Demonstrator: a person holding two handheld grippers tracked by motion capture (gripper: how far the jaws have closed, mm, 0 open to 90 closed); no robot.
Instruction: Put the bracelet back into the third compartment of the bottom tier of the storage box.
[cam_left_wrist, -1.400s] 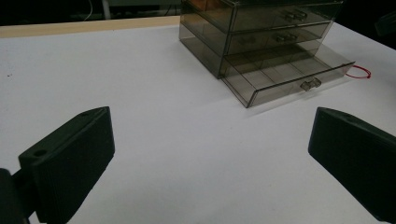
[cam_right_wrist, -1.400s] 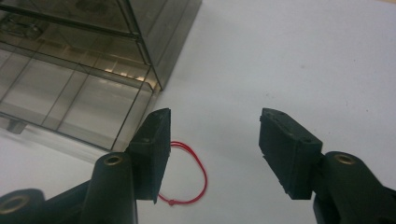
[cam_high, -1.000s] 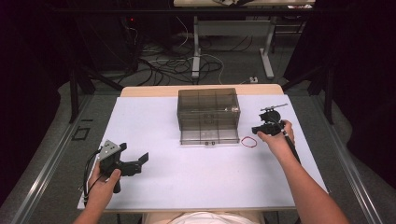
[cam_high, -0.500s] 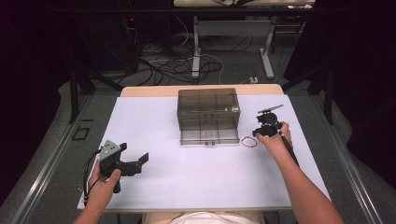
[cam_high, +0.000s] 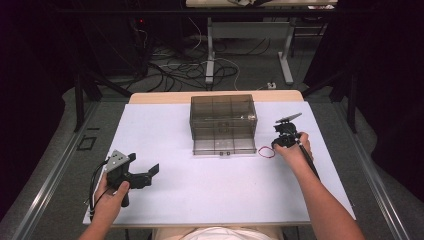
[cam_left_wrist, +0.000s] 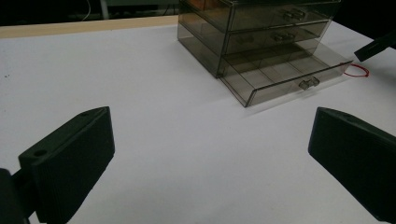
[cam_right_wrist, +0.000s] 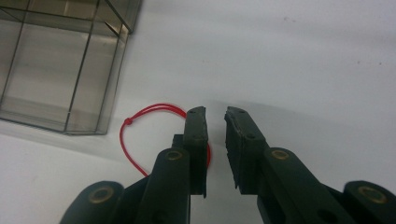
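Red loop lies flat on the bench at center-right of the high view, just beside the drawer box w/ its bottom drawer pulled out. Right gripper is right at it, fingers narrow w/ a small gap, empty; the loop runs left from the left finger, partly under it. Left gripper sits lower left, fingers wide, well apart from the loop, so right is nearer.

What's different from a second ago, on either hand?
The right tongs have dropped toward the table beside the red string loop, jaws nearly closed with a narrow gap, the loop not gripped. The left tongs, wide open, and the drawer box, bottom drawer pulled out, have not moved.
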